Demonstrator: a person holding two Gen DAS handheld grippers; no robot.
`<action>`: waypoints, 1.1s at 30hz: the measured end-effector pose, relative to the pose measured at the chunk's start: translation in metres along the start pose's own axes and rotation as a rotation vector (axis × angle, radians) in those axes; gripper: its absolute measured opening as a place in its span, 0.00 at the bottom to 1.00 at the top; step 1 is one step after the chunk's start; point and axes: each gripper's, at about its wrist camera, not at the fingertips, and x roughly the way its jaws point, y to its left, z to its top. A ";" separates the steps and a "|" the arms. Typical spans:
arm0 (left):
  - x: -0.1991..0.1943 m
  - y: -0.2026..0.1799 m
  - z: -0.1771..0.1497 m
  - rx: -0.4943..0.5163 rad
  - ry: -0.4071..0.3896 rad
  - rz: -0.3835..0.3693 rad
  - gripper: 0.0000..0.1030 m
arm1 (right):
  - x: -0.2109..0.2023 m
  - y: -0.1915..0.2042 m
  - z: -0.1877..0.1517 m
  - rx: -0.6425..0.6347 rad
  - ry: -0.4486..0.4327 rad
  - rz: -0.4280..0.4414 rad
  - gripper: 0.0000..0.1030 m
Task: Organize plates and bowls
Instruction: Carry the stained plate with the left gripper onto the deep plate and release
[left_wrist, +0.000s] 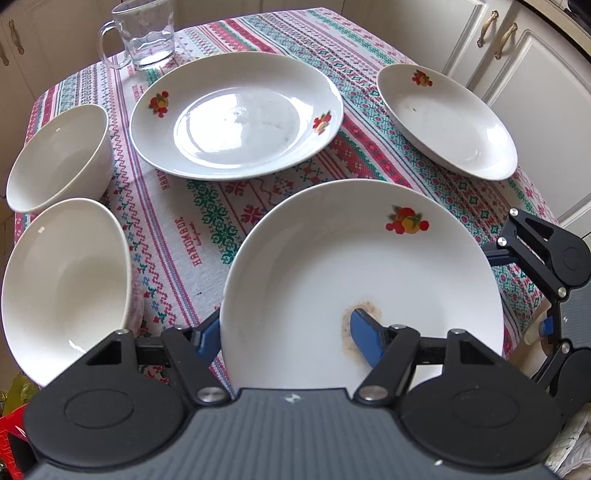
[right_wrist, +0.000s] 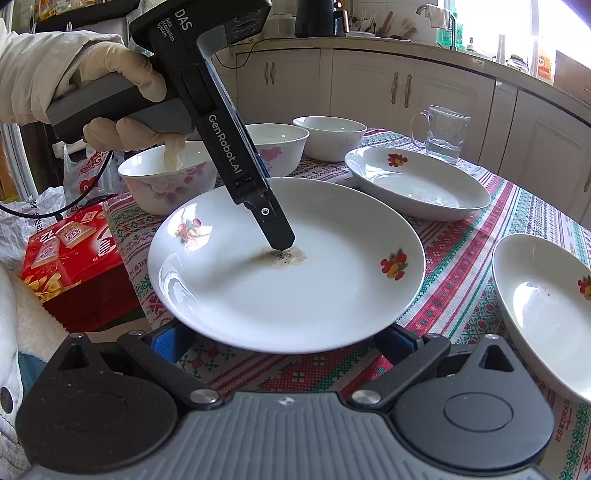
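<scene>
A white plate (left_wrist: 362, 273) with fruit decals and a brown stain at its middle is nearest to me. My left gripper (left_wrist: 288, 336) is shut on it: one blue pad (left_wrist: 365, 341) lies on the stain and the other sits outside the left rim. In the right wrist view the same plate (right_wrist: 295, 295) has its near rim raised over the cloth. There my right gripper (right_wrist: 280, 341) stands open, its fingers spread below that rim. That right gripper (left_wrist: 521, 291) also shows beside the plate's right rim. A gloved hand (right_wrist: 122, 81) holds the left gripper.
On the patterned tablecloth (left_wrist: 192, 229) lie a large flat plate (left_wrist: 236, 114), a deep plate (left_wrist: 447, 122), two white bowls (left_wrist: 59, 158) (left_wrist: 66, 288) and a glass mug (left_wrist: 144, 33). A red box (right_wrist: 70, 258) stands beside the table's left edge. Cabinets (right_wrist: 369, 85) line the back.
</scene>
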 end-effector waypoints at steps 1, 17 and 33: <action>0.000 0.000 0.000 -0.001 0.001 -0.001 0.68 | 0.000 0.000 0.000 0.000 0.001 0.000 1.00; -0.008 -0.007 0.008 0.007 -0.029 -0.002 0.68 | -0.010 -0.009 0.006 0.019 0.006 -0.006 1.00; -0.021 -0.036 0.059 0.047 -0.093 -0.019 0.68 | -0.047 -0.043 0.014 0.019 -0.035 -0.062 1.00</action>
